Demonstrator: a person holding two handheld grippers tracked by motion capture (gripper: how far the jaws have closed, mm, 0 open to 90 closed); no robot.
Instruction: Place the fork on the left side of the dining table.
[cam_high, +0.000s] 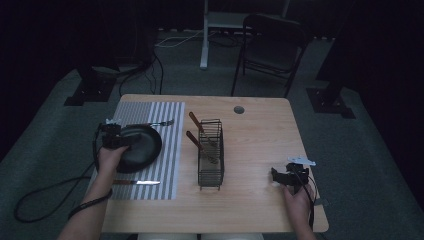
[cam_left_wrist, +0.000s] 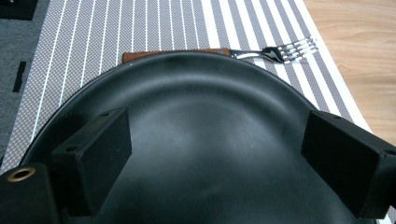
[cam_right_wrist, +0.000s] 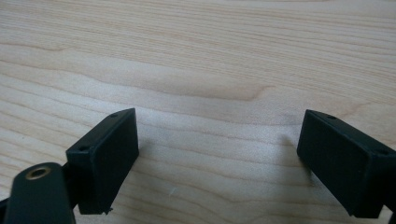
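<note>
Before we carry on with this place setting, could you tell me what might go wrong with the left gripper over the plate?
1. The left gripper hangs open over the black plate; lowering further could knock or slide it on the striped placemat.
2. The fork lies right beside the plate's far rim; a shifted plate could push it.
3. The glossy plate may slip from the pads.

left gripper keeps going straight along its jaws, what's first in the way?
Likely the black plate just beneath the open left gripper; past its far rim lies the fork. Depth is unclear.
</note>
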